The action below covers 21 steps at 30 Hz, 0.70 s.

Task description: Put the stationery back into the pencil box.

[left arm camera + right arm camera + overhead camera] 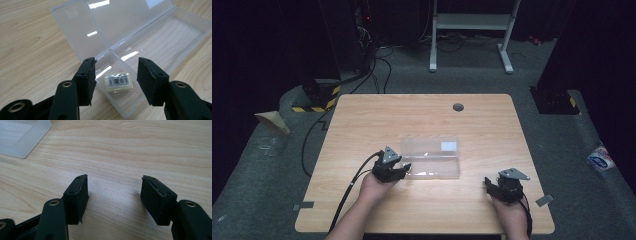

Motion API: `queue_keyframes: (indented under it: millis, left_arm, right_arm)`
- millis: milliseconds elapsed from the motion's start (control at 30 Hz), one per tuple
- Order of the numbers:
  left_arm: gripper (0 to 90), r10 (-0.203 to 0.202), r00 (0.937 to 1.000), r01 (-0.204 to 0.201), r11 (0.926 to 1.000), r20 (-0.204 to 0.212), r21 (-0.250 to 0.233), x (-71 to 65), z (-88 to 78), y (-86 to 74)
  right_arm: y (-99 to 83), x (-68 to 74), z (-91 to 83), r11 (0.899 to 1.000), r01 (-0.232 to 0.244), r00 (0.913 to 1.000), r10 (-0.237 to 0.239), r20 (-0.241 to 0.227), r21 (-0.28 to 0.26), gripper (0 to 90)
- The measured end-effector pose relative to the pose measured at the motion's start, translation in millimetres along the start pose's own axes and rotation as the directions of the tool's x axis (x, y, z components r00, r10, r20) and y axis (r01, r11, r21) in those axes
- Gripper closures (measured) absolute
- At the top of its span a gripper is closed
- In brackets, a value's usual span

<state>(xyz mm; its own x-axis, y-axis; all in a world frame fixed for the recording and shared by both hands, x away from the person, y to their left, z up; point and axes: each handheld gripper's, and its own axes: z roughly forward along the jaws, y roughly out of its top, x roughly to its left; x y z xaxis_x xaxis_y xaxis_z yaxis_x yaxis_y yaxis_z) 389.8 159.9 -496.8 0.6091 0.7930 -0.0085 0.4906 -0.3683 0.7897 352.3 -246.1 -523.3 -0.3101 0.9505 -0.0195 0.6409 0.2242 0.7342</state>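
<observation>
**Eraser lying in open case, left jaws spread above it**

The clear plastic case point(140, 47) lies open on the wooden table point(422, 117), its lid folded back flat beyond the tray. In the left gripper view, a small pale eraser point(118, 82) with a barcode label rests on the floor of the tray's near end compartment, just short of a low divider wall. It sits between and beyond the two black jaws of the left gripper point(116, 75), lower than their tips. The jaws stand apart, and neither pad touches the eraser or, as far as can be told, the case walls. The left jaw hangs over the tray's near corner at the hinge side; the right jaw hangs over the tray's front wall. Nothing is gripped.

From the high view, the left gripper point(404, 167) is at the left end of the case, its jaws pointing toward it, the hand behind it on the table.

The right gripper point(488, 183) is well apart from the case, off its right end. In the right gripper view, its jaws are spread with bare wood grain between and ahead of them. A corner of the case point(23, 137) lies well beyond the left jaw, at the upper left of that view. The right jaws hold nothing.
</observation>
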Motion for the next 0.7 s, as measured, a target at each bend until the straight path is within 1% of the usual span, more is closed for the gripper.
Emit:
queue_keyframes:
  millis: [167,200,267,367,433,467,533,600,633,700]
  left_arm:
    - [46.9,-0.018,0.9998,0.019,0.9998,0.004,-0.011,0.3,-2.3,0.6]
    - [46.0,-0.027,0.9996,0.027,0.9995,0.007,-0.016,1.0,-3.8,0.8]
    - [44.3,-0.029,0.9996,0.029,0.9993,0.001,-0.023,2.1,-5.5,1.0]
    - [41.3,-0.048,0.9989,0.048,0.9986,0.004,-0.024,3.2,-7.4,0.4]
    - [39.4,-0.049,0.9988,0.050,0.9984,0.005,-0.026,3.9,-8.4,-0.1]
    - [38.1,-0.064,0.9980,0.064,0.9975,0.001,-0.032,5.3,-10.5,-1.4]
    - [36.0,-0.078,0.9970,0.078,0.9962,0.003,-0.039,8.1,-13.5,-3.3]
    - [33.9,-0.083,0.9965,0.083,0.9955,0.006,-0.046,9.6,-15.4,-4.5]
    - [32.4,-0.100,0.9950,0.100,0.9931,0.004,-0.062,12.1,-19.5,-6.8]
    - [30.1,-0.106,0.9943,0.106,0.9918,0.004,-0.071,13.8,-21.5,-8.1]
  right_arm:
    - [0.0,0.2,0.1,1.000,-0.003,1.0000,0.003,0.000,-0.001,38.7]
    - [0.0,0.2,0.1,1.000,-0.002,1.0000,0.002,0.000,-0.001,38.7]
    - [0.0,0.2,0.1,1.000,-0.003,1.0000,0.003,0.000,-0.001,38.7]
    - [0.0,0.2,0.1,1.000,-0.002,1.0000,0.002,0.000,-0.001,38.7]
    - [0.0,0.2,0.1,1.000,-0.002,1.0000,0.002,0.000,-0.001,38.8]
    - [0.0,0.2,0.1,1.000,-0.001,1.0000,0.001,0.001,-0.001,38.7]
    - [0.0,0.3,0.1,1.000,-0.002,1.0000,0.002,0.000,-0.001,38.7]
    - [0.0,0.3,0.1,1.000,-0.002,1.0000,0.002,0.001,-0.001,38.7]
    - [0.0,0.3,0.1,1.000,-0.002,1.0000,0.002,0.001,-0.001,38.7]
    - [0.0,0.3,0.1,1.000,-0.002,1.0000,0.002,0.001,-0.001,38.8]
